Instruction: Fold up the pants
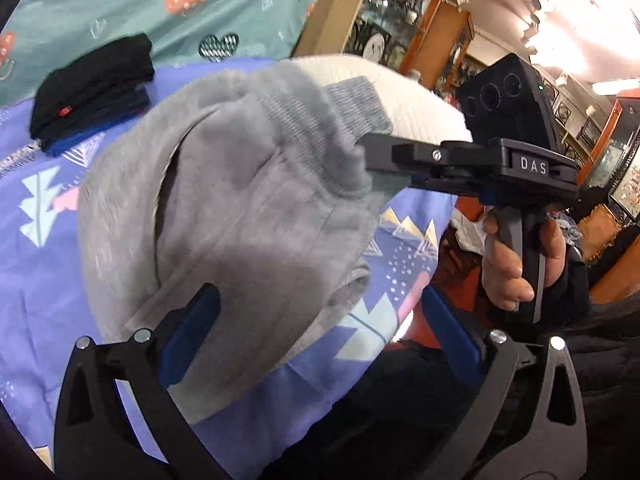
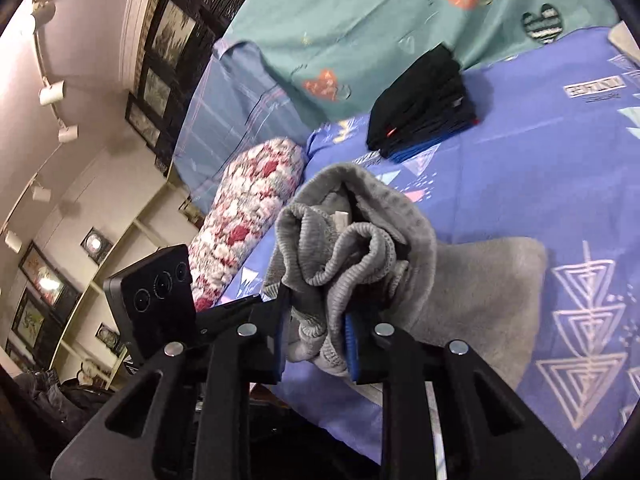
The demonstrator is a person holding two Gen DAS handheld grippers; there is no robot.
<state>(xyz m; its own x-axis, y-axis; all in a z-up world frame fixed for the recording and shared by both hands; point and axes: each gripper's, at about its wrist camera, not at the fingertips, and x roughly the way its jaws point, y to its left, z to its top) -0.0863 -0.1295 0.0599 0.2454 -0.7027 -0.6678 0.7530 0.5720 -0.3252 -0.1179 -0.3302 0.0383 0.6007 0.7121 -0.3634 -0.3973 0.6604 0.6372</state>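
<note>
Lifting the grey pants (image 1: 224,208) off the purple sheet (image 1: 36,280), the right gripper (image 2: 316,344) clamps the ribbed waistband, so the left gripper (image 1: 320,332), released beside the pants' lower edge, should grab that edge.

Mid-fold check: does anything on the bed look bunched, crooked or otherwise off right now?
Yes. The grey pants are not flat: their ribbed waistband is crumpled into a wad inside the right gripper, which is shut on it. The left gripper hangs open, holding nothing. The dark folded stack behind on the blue sheet looks tidy.
</note>
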